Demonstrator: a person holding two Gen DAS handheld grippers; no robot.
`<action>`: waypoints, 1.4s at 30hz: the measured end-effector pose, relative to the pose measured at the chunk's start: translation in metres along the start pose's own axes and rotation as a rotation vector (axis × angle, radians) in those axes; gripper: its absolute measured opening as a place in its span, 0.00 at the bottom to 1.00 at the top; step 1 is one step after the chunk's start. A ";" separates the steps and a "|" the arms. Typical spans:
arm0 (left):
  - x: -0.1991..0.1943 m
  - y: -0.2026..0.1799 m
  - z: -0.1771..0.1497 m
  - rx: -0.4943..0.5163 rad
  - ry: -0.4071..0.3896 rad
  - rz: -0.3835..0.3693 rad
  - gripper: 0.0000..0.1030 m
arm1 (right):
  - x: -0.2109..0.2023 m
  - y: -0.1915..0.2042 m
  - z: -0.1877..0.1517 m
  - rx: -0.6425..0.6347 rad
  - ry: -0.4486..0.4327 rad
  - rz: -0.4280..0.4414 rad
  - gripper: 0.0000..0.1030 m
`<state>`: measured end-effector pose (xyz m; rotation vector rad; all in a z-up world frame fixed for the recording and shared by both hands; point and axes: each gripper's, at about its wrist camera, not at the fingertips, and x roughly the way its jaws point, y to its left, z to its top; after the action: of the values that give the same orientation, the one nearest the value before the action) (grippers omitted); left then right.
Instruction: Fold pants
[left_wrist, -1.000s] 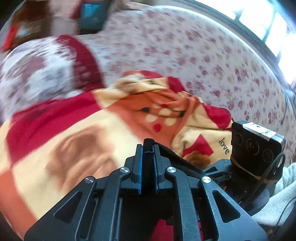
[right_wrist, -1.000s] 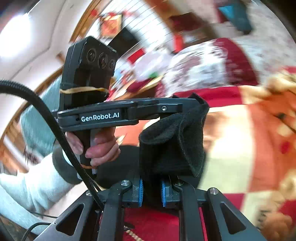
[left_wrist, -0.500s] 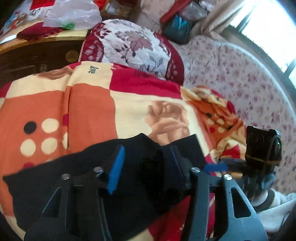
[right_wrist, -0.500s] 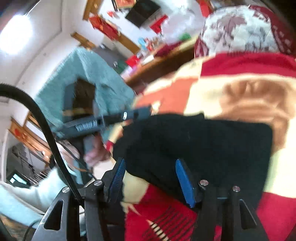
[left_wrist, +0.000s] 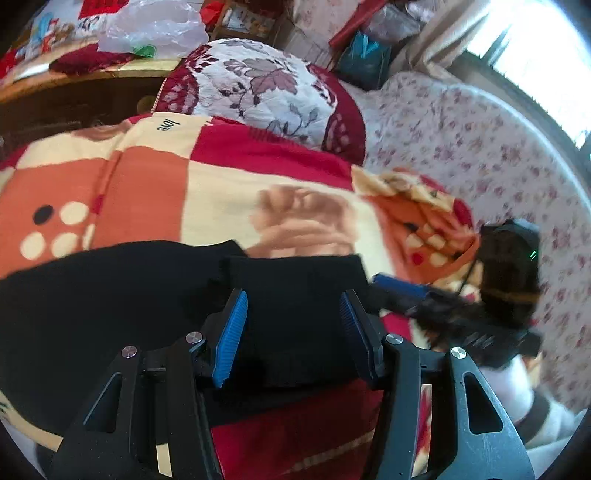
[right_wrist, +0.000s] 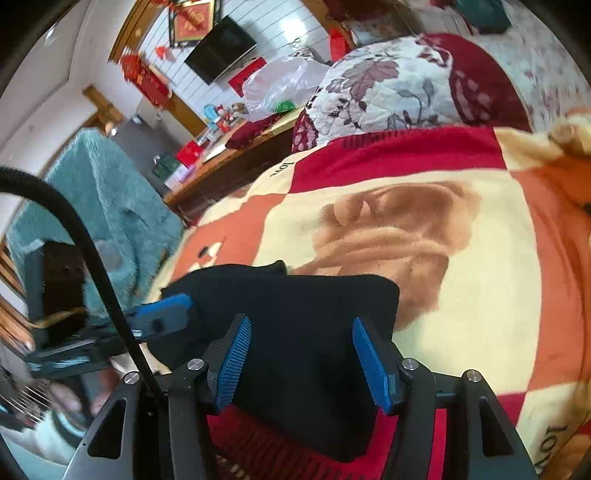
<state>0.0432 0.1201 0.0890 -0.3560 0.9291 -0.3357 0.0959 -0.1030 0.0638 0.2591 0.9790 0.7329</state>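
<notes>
The black pants lie folded on the red, orange and cream blanket. In the left wrist view my left gripper is open, its blue pads apart over the pants' right end. In the right wrist view the pants lie flat under my right gripper, which is open with its pads apart and holds nothing. The right gripper also shows in the left wrist view, and the left gripper in the right wrist view, at the pants' left edge.
A floral red-and-white pillow lies behind the blanket. A flowered bedsheet spreads to the right. A teal fuzzy cloth hangs at the left. A wooden cabinet with a plastic bag stands beyond.
Both grippers were shut on the black pants held up a second ago. They lowered the pants onto the blanket and opened. The pants now lie flat.
</notes>
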 end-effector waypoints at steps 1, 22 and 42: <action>0.004 -0.001 0.001 -0.005 0.009 -0.007 0.50 | 0.004 0.002 0.001 -0.029 0.009 -0.020 0.55; 0.021 0.015 -0.046 -0.011 0.096 0.185 0.50 | 0.018 0.012 -0.034 -0.171 0.115 -0.099 0.54; -0.001 0.017 -0.032 -0.089 0.012 0.192 0.50 | -0.010 0.065 -0.021 -0.281 0.072 -0.268 0.54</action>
<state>0.0179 0.1309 0.0647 -0.3433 0.9831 -0.1214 0.0462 -0.0640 0.0920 -0.1431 0.9433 0.6271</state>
